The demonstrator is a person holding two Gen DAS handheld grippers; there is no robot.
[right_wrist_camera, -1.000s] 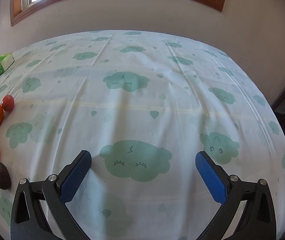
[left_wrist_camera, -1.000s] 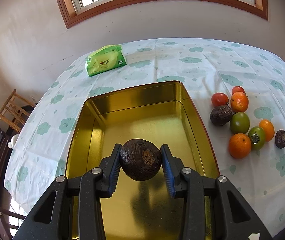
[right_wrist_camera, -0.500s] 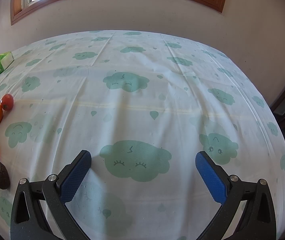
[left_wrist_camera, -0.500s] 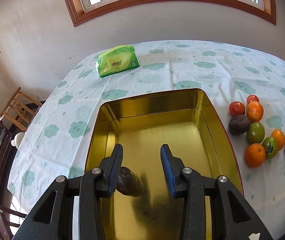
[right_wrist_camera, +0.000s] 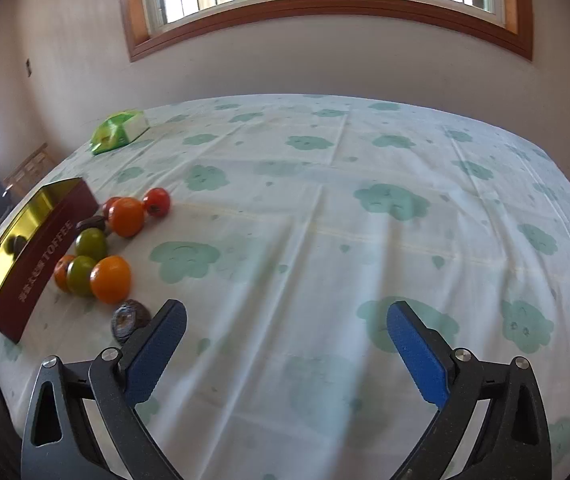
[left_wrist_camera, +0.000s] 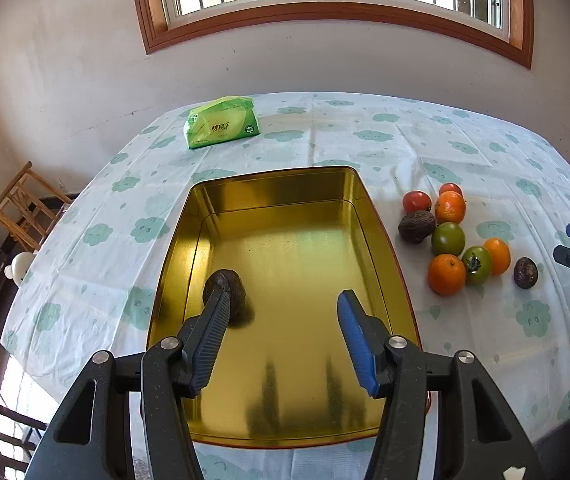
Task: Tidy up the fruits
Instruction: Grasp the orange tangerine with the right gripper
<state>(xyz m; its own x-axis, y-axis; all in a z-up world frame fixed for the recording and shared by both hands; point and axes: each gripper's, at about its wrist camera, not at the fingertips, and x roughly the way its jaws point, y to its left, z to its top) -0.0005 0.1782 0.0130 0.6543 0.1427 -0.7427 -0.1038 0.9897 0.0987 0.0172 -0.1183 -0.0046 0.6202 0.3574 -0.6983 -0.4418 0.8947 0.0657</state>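
A gold tin (left_wrist_camera: 285, 184) lies on the cloud-print tablecloth. One dark wrinkled fruit (left_wrist_camera: 227, 284) rests on its floor at the left, partly behind my left finger. My left gripper (left_wrist_camera: 283, 298) hovers over the tin, its jaws opening with nothing between them. Right of the tin lies a cluster of fruit: oranges (left_wrist_camera: 446, 274), green fruits (left_wrist_camera: 448, 239), red tomatoes (left_wrist_camera: 417, 201) and a dark fruit (left_wrist_camera: 416, 226). My right gripper (right_wrist_camera: 285, 310) is open, jaws closing a little, empty. A small dark fruit (right_wrist_camera: 129, 320) lies just left of its left finger.
A green tissue pack (left_wrist_camera: 223, 126) sits near the far edge of the table. A wooden chair (left_wrist_camera: 21, 208) stands beyond the left edge. In the right wrist view the tin's red side (right_wrist_camera: 41, 268) borders the fruit cluster (right_wrist_camera: 111, 279); bare cloth stretches to the right.
My left gripper let the dark fruit go into the tin, drew back and widened. My right gripper swung left, bringing the fruit cluster and tin into its view.
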